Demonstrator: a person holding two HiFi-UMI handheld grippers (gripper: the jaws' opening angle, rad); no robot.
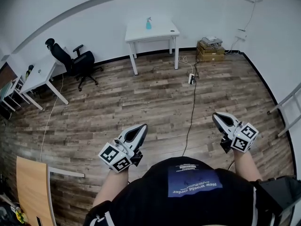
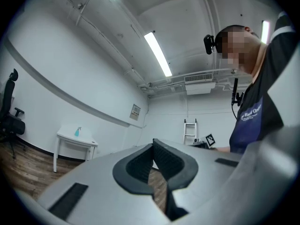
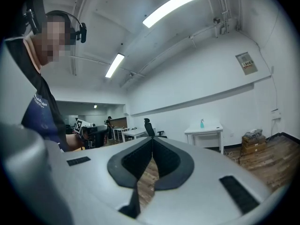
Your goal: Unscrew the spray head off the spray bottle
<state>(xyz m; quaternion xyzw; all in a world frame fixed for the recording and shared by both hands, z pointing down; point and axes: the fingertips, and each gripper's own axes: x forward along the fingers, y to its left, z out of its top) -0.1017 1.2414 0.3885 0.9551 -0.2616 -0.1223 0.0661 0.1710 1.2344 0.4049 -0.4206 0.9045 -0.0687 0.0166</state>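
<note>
A small blue spray bottle (image 1: pixel 148 24) stands on a white table (image 1: pixel 162 33) against the far wall, across the room from me. It shows tiny in the left gripper view as the spray bottle (image 2: pixel 78 131) and in the right gripper view as the spray bottle (image 3: pixel 202 123). My left gripper (image 1: pixel 142 127) and right gripper (image 1: pixel 215 116) are held low in front of the person's body, far from the bottle. Both are shut with nothing between their pads.
Wooden floor lies between me and the table. A black office chair (image 1: pixel 74 61) and a white desk (image 1: pixel 40 75) stand at the left. A cable (image 1: pixel 192 108) runs across the floor to a power strip (image 1: pixel 191 78). Boxes (image 1: pixel 210 50) sit by the right wall. A wooden panel (image 1: pixel 33 186) is near left.
</note>
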